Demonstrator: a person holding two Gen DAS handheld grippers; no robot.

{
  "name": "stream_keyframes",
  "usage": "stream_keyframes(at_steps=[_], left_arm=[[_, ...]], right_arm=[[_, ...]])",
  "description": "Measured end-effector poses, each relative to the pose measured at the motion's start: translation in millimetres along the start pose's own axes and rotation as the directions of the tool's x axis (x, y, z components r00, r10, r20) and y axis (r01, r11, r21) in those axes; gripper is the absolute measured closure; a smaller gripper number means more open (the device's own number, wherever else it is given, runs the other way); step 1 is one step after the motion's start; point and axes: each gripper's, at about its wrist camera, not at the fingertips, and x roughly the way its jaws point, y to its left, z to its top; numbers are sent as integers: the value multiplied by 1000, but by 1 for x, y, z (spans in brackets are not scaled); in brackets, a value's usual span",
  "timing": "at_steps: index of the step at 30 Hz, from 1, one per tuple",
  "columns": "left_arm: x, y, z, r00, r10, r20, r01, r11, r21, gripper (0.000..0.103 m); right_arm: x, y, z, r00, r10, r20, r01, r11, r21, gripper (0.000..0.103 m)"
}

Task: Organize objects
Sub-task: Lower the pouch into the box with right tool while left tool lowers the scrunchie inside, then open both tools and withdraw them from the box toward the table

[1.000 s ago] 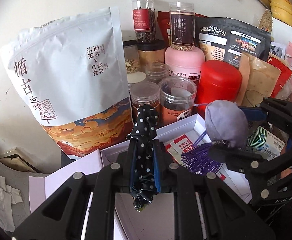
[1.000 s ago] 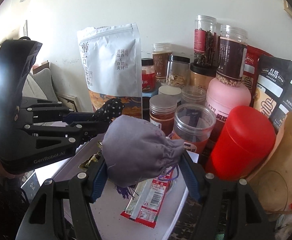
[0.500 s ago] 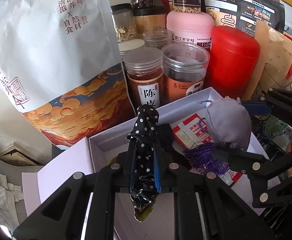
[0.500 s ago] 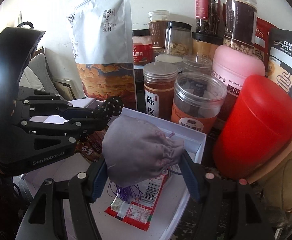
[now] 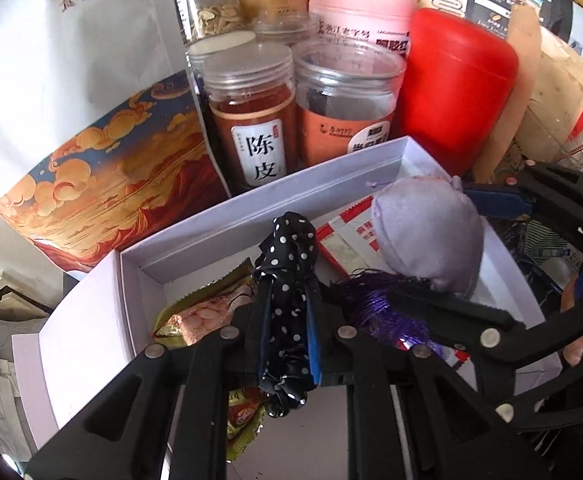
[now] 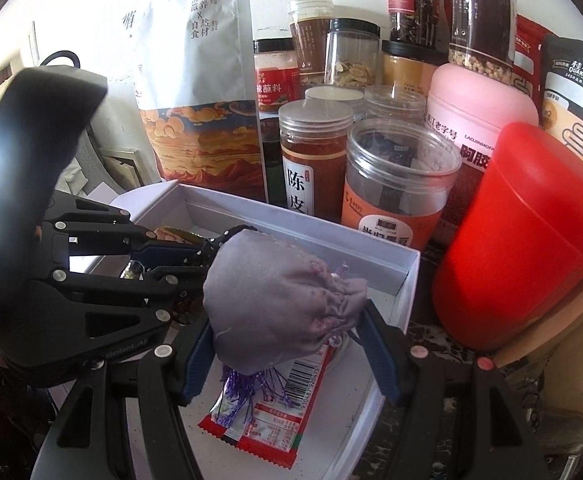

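My left gripper (image 5: 287,304) is shut on a black scrunchie with white dots (image 5: 287,280), held over the left half of an open white box (image 5: 219,228). My right gripper (image 6: 287,340) is shut on a lilac drawstring pouch (image 6: 275,300) with a purple tassel (image 6: 251,388), hanging over the right half of the same box (image 6: 407,280). In the left wrist view the pouch (image 5: 427,236) and the right gripper (image 5: 451,264) show at the right. Inside the box lie a red-and-white sachet (image 6: 275,420) and a gold snack packet (image 5: 199,312).
Behind the box stand clear jars (image 5: 251,120), a pink canister (image 5: 359,8), a red canister (image 6: 523,240) and a large white pouch with orange clouds (image 5: 91,120). Dark and brown bags (image 5: 531,40) crowd the right. The box lid (image 5: 75,336) lies under its left side.
Both grippers have come down toward the white box, carrying the scrunchie and the pouch. The jars and bags now sit higher and larger in both views, and the box's inside shows more.
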Motion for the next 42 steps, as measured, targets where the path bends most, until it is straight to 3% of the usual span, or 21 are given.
stream_keyframes(at_steps=[12, 20, 27, 29, 30, 31, 32, 34, 39, 42], left_arm=[[17, -11, -7, 999, 23, -24, -23, 1000, -1, 88], [18, -14, -8, 999, -5, -39, 3, 999, -37, 87], [5, -15, -8, 1000, -14, -17, 12, 997, -75, 77], [0, -18, -9, 1000, -10, -4, 9, 997, -76, 69], [-2, -19, -9, 1000, -15, -5, 14, 997, -75, 61], [-4, -20, -8, 1000, 2, -7, -3, 997, -75, 51], [-6, -21, -8, 1000, 31, 1, -31, 996, -78, 49], [-12, -24, -9, 997, 78, 20, -76, 994, -82, 47], [-20, -25, -14, 999, 28, 21, -26, 994, -105, 47], [-23, -21, -13, 999, 44, 22, -42, 993, -111, 47]], right_arm=[[7, -1, -3, 998, -36, -49, 36, 999, 2, 35], [6, -3, -1, 998, -35, -46, 36, 999, 12, 32], [-6, 1, 4, 998, -67, -21, 67, 998, -11, 26], [-13, 2, 5, 997, -80, -6, 80, 997, -21, 25], [-16, 2, 6, 997, -83, 3, 83, 996, -22, 25], [-18, 2, 7, 996, -85, 8, 86, 996, -18, 25], [-19, 1, 9, 996, -89, 9, 89, 996, -14, 25], [-22, 1, 10, 995, -95, 16, 96, 995, -11, 25], [-32, 0, 9, 994, -102, 27, 101, 995, 9, 25], [-39, 1, 11, 994, -101, 39, 101, 995, 11, 25]])
